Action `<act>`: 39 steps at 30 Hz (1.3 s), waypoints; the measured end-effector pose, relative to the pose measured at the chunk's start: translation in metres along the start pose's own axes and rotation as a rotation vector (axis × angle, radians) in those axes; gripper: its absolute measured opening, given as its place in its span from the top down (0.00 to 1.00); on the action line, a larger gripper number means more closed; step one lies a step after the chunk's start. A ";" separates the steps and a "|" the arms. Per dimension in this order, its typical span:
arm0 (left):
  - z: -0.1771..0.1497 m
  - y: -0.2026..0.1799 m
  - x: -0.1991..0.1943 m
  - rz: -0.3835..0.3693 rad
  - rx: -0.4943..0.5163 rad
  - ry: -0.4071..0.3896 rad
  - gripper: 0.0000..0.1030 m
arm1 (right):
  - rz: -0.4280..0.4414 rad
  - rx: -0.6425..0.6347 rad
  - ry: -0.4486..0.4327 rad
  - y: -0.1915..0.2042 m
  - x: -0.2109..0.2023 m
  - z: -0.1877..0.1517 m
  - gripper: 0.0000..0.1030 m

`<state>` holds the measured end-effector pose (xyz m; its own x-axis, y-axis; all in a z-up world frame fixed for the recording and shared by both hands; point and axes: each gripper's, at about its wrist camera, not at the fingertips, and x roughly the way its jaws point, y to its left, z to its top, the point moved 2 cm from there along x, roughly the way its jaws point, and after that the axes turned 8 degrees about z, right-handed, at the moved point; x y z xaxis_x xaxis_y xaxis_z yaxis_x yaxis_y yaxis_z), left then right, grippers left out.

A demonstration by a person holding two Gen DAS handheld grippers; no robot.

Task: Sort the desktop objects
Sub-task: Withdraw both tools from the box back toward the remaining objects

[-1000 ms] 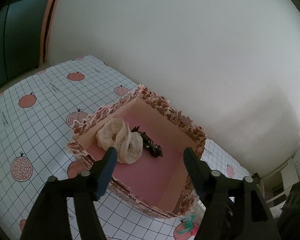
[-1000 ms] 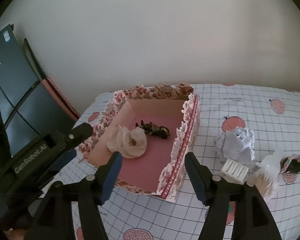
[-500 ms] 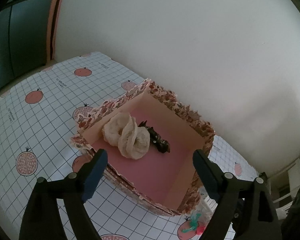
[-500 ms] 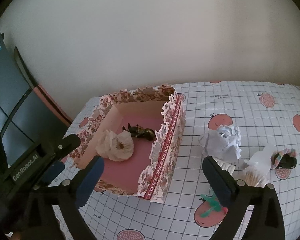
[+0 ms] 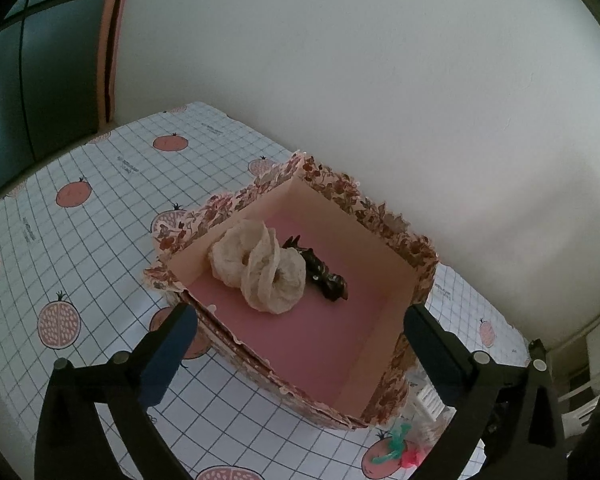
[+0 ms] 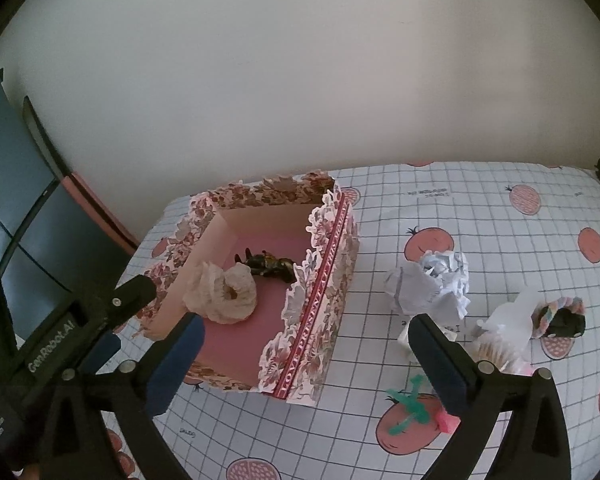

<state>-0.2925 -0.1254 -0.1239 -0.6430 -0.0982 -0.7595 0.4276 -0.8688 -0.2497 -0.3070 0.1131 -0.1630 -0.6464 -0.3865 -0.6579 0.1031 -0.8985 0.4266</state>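
A floral gift box [image 5: 380, 216] with a pink floor sits on the counter [image 5: 100, 240], which is covered with a white grid cloth printed with red fruit, close to the pale far wall [image 5: 380, 80]. Inside the box lie two things: a cream crinkled scrunchie [image 5: 260, 270] toward the left side and, touching it on its right, a small dark wrapped item [image 5: 324, 280]. The left hand-held gripper [image 5: 300, 322] hangs over the near edge of the box with its jaws opening, now spread wide and with nothing pinched; its left finger stands outside the box's near-left corner and its right finger beside the right wall. The right hand-held gripper [image 6: 306, 330] is spread wide too, empty, its left finger over the near-left part of the box and its right finger over the loose items to the right. In the right wrist view the box [image 6: 324, 280] shows a red band with white lettering along its right wall. To the right of the box, apart from it, lies a ball of crumpled white paper [image 6: 432, 286]. Farther right is a dark roundish item with a pastel band [image 6: 560, 318], just beside a white piece [image 6: 512, 316] and a bunch of cotton swabs [image 6: 496, 352]. Near the right finger, on a printed fruit, lies a green and pink plastic piece [image 6: 416, 408]. The left hand-held gripper's black body shows at the left edge of that view.
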 end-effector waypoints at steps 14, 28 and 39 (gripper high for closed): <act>0.003 -0.021 -0.023 -0.087 0.025 -0.107 0.00 | -0.124 -0.065 -0.097 -0.012 -0.044 0.019 0.00; -0.017 -0.077 -0.033 -0.187 0.123 -0.094 0.00 | -0.322 -0.006 -0.190 -0.070 -0.107 0.038 0.00; -0.053 -0.125 -0.014 -0.181 0.261 0.043 0.00 | -0.341 0.203 -0.099 -0.131 -0.104 0.026 0.00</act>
<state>-0.3027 0.0102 -0.1140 -0.6643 0.0852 -0.7426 0.1273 -0.9661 -0.2247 -0.2732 0.2761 -0.1344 -0.6886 -0.0428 -0.7239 -0.2743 -0.9087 0.3147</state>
